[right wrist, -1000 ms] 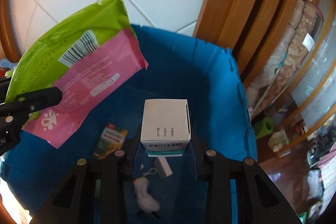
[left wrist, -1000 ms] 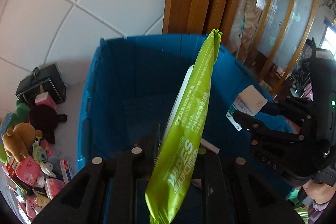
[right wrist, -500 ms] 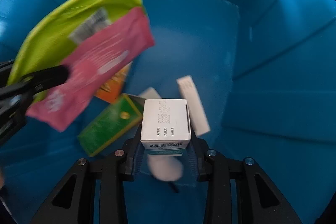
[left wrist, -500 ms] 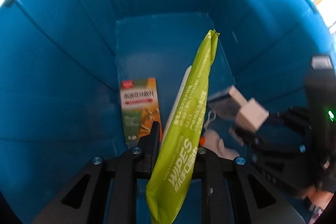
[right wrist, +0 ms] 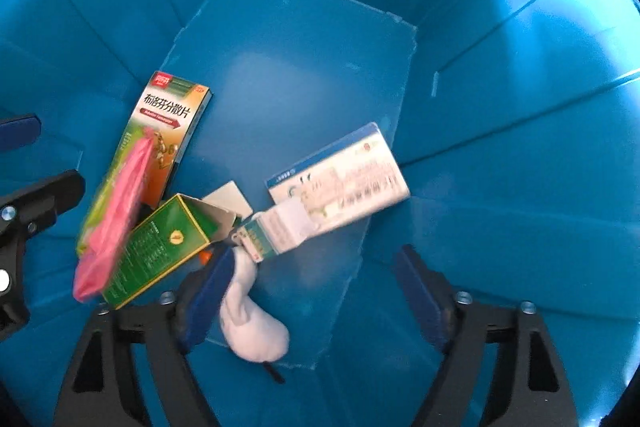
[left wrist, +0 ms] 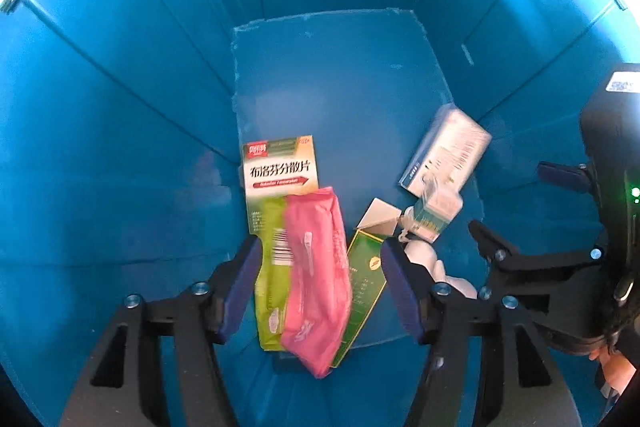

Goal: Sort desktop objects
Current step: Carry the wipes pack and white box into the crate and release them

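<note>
Both grippers point down into the blue bin (left wrist: 120, 107). My left gripper (left wrist: 320, 267) has its jaws opening. The green and pink wipes packet (left wrist: 312, 275) is blurred between them, touching neither pad, above the boxes on the floor. My right gripper (right wrist: 316, 267) also has its jaws opening, with nothing between the pads. The small white box (right wrist: 280, 231) is blurred just past its fingertips, over a flat white and blue box (right wrist: 352, 179). In the left wrist view the right gripper (left wrist: 520, 203) stands at the right, near the small white box (left wrist: 436, 211).
On the bin floor (right wrist: 288, 87) lie an orange and green medicine box (right wrist: 172, 119), a green carton (right wrist: 160, 247) with an open flap and a white plush toy (right wrist: 252, 323). The bin walls (right wrist: 520, 107) rise close on all sides. The left gripper (right wrist: 32, 163) shows at the left edge.
Both grippers came down into the bin, then opened. The wipes packet left the left jaws and turned flat-side up. The small white box dropped out of the right jaws.
</note>
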`<state>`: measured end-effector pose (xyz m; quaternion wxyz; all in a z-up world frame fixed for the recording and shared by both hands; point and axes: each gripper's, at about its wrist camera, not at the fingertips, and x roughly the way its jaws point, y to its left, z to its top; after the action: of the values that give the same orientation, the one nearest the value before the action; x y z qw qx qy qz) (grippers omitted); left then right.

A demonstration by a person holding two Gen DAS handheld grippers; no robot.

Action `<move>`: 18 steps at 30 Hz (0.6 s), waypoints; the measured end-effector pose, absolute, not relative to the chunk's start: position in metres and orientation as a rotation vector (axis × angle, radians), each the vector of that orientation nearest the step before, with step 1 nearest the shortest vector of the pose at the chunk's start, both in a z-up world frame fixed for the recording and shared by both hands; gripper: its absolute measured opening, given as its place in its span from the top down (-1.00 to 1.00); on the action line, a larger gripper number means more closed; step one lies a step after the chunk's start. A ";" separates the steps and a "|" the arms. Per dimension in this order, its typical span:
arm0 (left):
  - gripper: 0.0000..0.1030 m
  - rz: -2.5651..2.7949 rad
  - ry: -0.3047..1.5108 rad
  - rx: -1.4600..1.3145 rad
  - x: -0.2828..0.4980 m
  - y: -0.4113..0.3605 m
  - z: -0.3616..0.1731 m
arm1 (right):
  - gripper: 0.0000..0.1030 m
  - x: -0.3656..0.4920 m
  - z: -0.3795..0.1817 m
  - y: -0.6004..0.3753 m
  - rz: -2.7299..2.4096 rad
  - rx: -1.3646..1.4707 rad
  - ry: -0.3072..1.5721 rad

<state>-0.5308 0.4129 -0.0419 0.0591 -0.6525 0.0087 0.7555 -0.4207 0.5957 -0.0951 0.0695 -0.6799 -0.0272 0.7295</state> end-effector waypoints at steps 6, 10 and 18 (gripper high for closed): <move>-0.17 2.275 0.025 -1.994 -0.532 0.416 -0.042 | -1.00 -0.425 -0.104 0.600 2.196 -2.104 -0.009; -0.17 2.252 0.029 -2.020 -0.532 0.417 -0.044 | -1.00 -0.423 -0.116 0.593 2.171 -2.194 0.021; -0.17 2.228 0.020 -2.018 -0.532 0.420 -0.044 | -1.00 -0.417 -0.136 0.583 2.093 -2.315 0.019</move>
<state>-0.5319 0.4196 -0.0444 0.0675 -0.6697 0.0067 0.7395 -0.4175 0.5832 -0.1360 0.0103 -0.7417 0.0060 0.6706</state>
